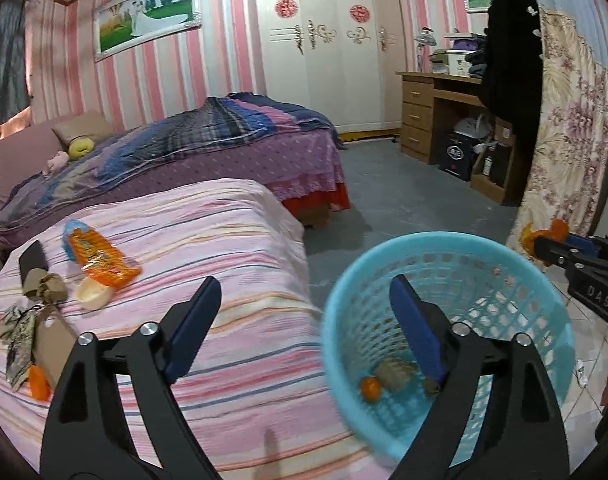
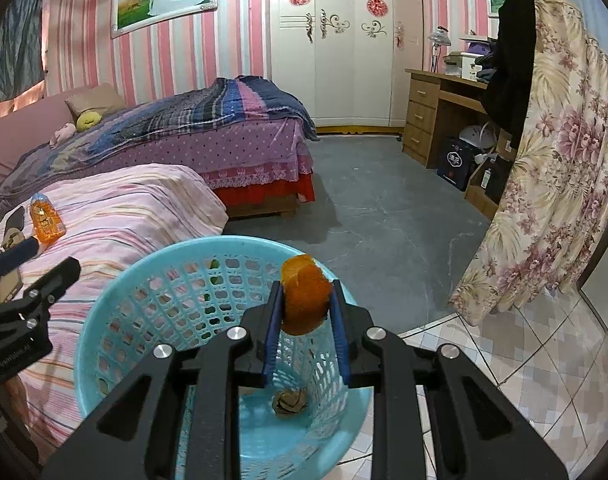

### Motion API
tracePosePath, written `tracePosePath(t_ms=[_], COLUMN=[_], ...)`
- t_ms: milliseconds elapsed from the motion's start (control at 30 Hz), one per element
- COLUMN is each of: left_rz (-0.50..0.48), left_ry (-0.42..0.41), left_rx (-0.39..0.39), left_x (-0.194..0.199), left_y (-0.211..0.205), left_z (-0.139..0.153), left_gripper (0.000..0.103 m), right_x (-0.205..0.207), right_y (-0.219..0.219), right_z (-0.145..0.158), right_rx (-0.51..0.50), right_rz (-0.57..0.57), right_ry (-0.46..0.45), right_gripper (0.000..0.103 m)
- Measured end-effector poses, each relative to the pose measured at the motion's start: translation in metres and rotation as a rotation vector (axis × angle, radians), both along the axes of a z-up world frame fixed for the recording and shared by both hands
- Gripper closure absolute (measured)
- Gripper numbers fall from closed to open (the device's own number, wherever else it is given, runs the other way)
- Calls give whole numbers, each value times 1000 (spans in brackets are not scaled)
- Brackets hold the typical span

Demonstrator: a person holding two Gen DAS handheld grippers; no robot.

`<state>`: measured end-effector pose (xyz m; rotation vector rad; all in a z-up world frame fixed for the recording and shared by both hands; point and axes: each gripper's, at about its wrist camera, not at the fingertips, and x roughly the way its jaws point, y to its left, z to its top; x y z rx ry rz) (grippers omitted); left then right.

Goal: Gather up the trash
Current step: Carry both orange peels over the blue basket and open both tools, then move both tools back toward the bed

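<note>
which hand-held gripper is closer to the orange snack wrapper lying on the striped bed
Left. The left hand-held gripper hangs open between the striped bed and the blue basket, near the orange snack wrapper. The right hand-held gripper holds orange peel over the basket.

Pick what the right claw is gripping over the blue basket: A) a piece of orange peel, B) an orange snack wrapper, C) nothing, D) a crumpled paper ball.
A: the right claw is shut on a piece of orange peel, held above the blue basket; the snack wrapper lies on the striped bed cover.

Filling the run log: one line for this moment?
right gripper: holds orange peel above blue basket | left gripper: open, empty
</note>
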<state>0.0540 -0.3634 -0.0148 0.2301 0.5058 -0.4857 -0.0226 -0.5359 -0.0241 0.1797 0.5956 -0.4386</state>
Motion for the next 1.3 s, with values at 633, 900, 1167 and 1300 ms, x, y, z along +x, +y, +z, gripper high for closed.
tracePosePath(t_ms=[633,900,1167,1300], left_rz=[200,317,416,462], left_ry=[-27,-3,24,46], left_rx=[-24,-29,9,16], left_x=[22,34,48,55], left_y=[125,195,263,290], left_z=[24,22,9,-2], left_gripper=[6,6,6,6], right_x=[27,50,73,84], right_y=[45,90,140,170], right_z=[10,14,14,14], right_rx=[-34,-47,-66,-89], right_rz=[33,105,181,219], right_ry=[-26,-23,-16,-11], right_gripper=[13,13,13,11])
